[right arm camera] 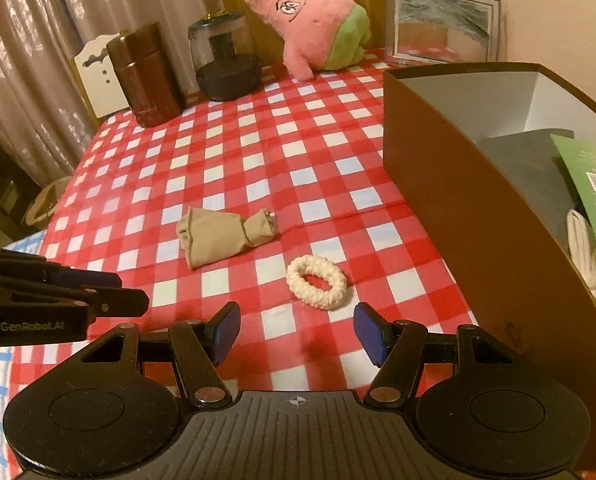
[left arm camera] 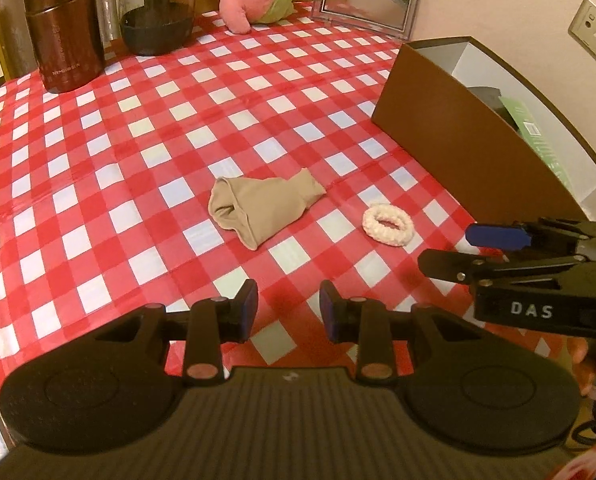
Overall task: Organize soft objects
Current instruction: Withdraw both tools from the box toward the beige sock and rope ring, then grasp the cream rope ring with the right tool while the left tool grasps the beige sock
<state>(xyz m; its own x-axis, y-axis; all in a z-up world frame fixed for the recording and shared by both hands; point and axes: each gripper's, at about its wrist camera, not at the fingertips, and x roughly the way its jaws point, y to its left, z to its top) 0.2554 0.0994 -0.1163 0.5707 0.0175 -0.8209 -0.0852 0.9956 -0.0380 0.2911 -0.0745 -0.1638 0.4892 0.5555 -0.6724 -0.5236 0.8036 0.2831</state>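
Left gripper (left arm camera: 289,310) jaws are seen parted, nothing between them, above the checked tablecloth (left arm camera: 138,128). Right gripper (right arm camera: 296,330) jaws are spread wider, also empty, with the cream scrunchie (right arm camera: 316,282) lying just beyond them. A beige rolled sock (left arm camera: 258,208) is seen flat on the cloth, left of the scrunchie, apart from it. The brown box (right arm camera: 477,208) stands at the right edge. Only in the right wrist view are its contents shown clearly: a grey folded item (right arm camera: 529,168), a green packet (right arm camera: 593,184), and something white. The pink starfish plush (right arm camera: 317,28) is shown whole there, cropped in the left view. Fingers (left arm camera: 585,356) are caught only in the left view.
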